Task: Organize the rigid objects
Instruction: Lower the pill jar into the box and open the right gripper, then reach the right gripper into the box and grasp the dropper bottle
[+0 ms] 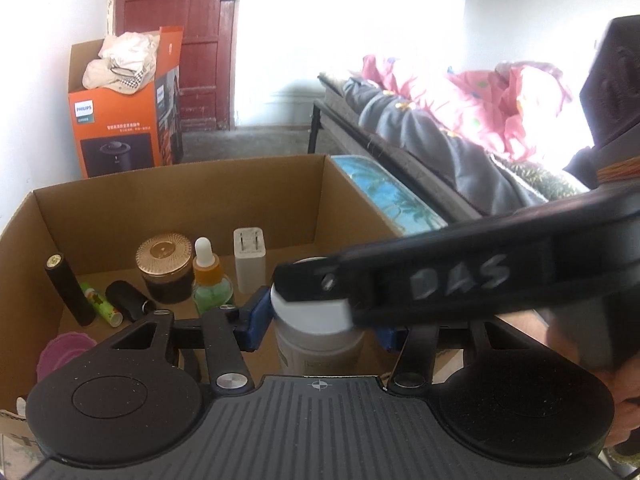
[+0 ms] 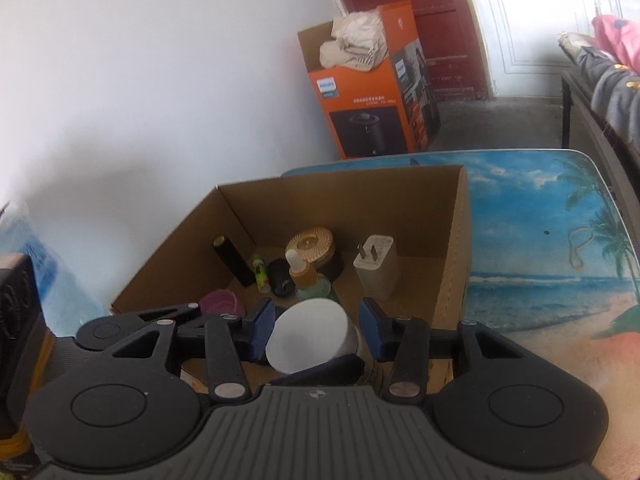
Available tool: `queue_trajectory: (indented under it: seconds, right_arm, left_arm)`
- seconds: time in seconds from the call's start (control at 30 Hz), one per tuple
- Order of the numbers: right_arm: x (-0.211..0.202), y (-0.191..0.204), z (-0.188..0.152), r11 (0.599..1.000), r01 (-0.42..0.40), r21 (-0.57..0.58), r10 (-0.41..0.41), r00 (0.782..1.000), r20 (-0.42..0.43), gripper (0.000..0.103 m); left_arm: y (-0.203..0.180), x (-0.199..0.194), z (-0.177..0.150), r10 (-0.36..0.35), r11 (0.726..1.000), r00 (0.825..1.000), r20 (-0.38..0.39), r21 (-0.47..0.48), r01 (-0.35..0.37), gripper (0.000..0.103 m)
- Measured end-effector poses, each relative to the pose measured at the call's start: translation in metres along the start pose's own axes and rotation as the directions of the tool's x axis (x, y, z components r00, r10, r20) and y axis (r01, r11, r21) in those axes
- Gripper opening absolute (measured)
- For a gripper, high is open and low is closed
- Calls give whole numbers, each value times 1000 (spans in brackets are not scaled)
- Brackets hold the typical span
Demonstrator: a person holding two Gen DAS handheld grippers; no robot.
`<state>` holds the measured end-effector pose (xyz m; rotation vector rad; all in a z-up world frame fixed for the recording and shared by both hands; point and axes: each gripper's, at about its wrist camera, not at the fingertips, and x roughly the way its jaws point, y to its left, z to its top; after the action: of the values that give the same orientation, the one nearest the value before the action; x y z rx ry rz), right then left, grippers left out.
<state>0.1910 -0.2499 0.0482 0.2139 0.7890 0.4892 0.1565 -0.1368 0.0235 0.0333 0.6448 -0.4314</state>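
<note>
A white-lidded jar [image 1: 316, 320] stands in an open cardboard box [image 1: 176, 200] and sits between the blue pads of my left gripper [image 1: 320, 322]. The pads are spread beside the jar with gaps; the left gripper looks open. The right gripper's body [image 1: 460, 276] crosses over the jar's lid. In the right wrist view the jar [image 2: 308, 336] lies below and between my right gripper [image 2: 316, 330] pads, which stand apart from it, open. The box [image 2: 452, 240] holds a white charger [image 2: 378, 266], a gold-lidded jar [image 2: 312, 246], a dropper bottle [image 2: 306, 276] and a black tube [image 2: 234, 260].
The box stands on a table with a beach print [image 2: 540, 240]. An orange Philips carton [image 2: 368, 92] with cloth on top stands by the wall near a red door [image 1: 180, 40]. A bed with grey and pink bedding [image 1: 460, 120] is at the right. A pink pad [image 2: 220, 302] lies in the box.
</note>
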Motion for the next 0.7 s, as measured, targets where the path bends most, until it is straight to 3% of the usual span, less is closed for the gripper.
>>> queue_trajectory:
  seconds: [0.47, 0.7]
  right_arm:
    - [1, -6, 10, 1000, 31, 6, -31, 999, -36, 49]
    - [-12, -7, 13, 998, 56, 19, -56, 998, -5, 50]
  left_arm:
    - [-2, 7, 2, -18, 1000, 1000, 15, -10, 18, 53]
    - [-4, -5, 3, -4, 1000, 998, 70, 8, 3, 72]
